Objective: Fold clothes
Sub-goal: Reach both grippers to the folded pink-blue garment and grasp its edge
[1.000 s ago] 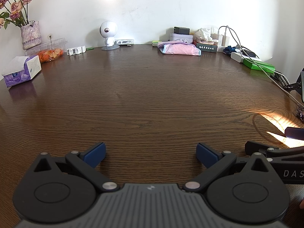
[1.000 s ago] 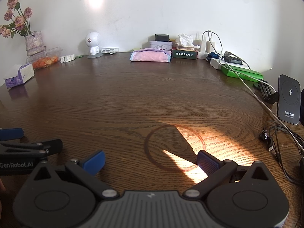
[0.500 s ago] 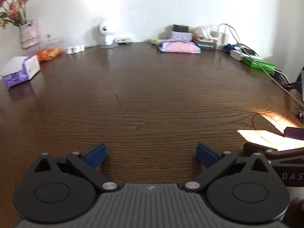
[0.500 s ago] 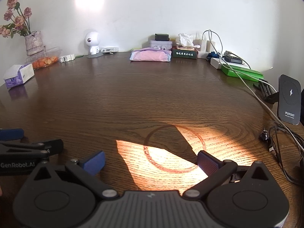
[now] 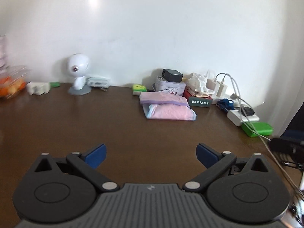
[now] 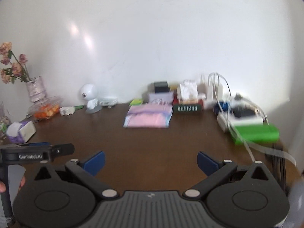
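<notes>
Folded pink clothes (image 5: 168,108) lie at the far side of the brown surface (image 5: 95,125) — just near of a lilac tin (image 5: 170,87) and left of a green-labelled box (image 5: 200,102). Left tool (image 5: 151,154) and right tool (image 6: 150,161) both gape wide, holding nothing — well apart from the clothes.

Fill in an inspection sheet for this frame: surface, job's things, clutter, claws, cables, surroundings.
Surface: brown wooden table, bare in the middle.
Job's things: pink folded clothes near the back edge, untouched.
Clutter: white round-headed figure, tissue box, green box, flower vase.
Claws: left claw and right claw both open, holding nothing.
Cables: white cables from chargers at right.
Surroundings: plain white wall.
</notes>
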The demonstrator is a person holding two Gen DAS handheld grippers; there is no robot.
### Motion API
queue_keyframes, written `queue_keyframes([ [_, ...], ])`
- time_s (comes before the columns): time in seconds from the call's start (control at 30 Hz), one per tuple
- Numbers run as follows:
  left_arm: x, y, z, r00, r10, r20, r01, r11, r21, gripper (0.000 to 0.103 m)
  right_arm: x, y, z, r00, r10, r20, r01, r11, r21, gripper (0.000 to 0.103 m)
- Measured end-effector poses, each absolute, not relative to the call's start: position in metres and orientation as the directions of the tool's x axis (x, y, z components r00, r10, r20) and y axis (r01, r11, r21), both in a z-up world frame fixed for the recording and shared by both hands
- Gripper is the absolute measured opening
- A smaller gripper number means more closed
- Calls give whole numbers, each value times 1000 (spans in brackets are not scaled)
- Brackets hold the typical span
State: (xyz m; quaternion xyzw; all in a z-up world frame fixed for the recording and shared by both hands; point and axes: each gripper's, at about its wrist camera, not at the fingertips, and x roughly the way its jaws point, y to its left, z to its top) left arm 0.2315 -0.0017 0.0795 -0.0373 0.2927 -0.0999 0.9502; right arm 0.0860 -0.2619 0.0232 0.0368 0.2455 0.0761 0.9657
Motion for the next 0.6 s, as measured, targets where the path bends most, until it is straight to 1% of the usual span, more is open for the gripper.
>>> queue_keyframes([
  [0.03,257,-7,76,798,-214,-564,179,977,-117,103,110,-264,24,872,181,-455,-156,983,92,103],
  [0.07,281,-11,71,789,-215,-576,184,976,-113,103,136,-265,23,862,203,-464,-194,979,67,103],
  [0.13,326,-17,60,767,-219,-603,175,976,-131,102,192,-264,13,820,214,-531,-225,973,46,103],
  [0.17,344,-18,54,751,-229,-620,166,973,-159,100,220,-266,4,794,227,-564,-228,971,70,98],
  [0.23,379,-20,42,717,-251,-650,144,966,-213,92,266,-275,-14,765,225,-604,-200,974,109,87],
  [0.27,397,-22,36,700,-262,-665,132,962,-240,85,284,-276,-24,754,225,-618,-196,974,115,82],
  [0.3,411,-23,31,685,-277,-674,125,956,-266,83,300,-278,-33,743,226,-630,-192,974,122,79],
  [0.33,421,-22,28,678,-287,-677,117,951,-286,82,314,-279,-40,733,229,-640,-189,973,132,68],
  [0.37,429,-21,26,679,-284,-677,103,950,-295,80,327,-280,-46,724,229,-651,-183,973,139,51],
  [0.4,436,-22,24,679,-281,-678,91,949,-302,75,338,-281,-52,711,221,-668,-171,975,140,44],
  [0.43,442,-22,22,668,-296,-682,93,944,-318,69,348,-282,-57,696,217,-685,-162,976,144,31],
  [0.47,446,-23,20,649,-325,-688,106,934,-341,51,356,-283,-63,683,220,-696,-158,975,153,27],
  [0.5,448,-25,18,632,-346,-694,116,927,-356,36,363,-283,-68,668,225,-709,-153,974,166,26],
  [0.53,448,-27,16,618,-359,-699,124,923,-365,29,367,-284,-73,652,245,-717,-153,969,192,22],
  [0.57,447,-28,14,604,-373,-705,131,918,-374,17,369,-285,-76,645,276,-713,-160,961,227,12],
  [0.6,447,-30,12,589,-386,-710,138,914,-382,6,368,-286,-77,644,298,-704,-166,954,251,8],
])
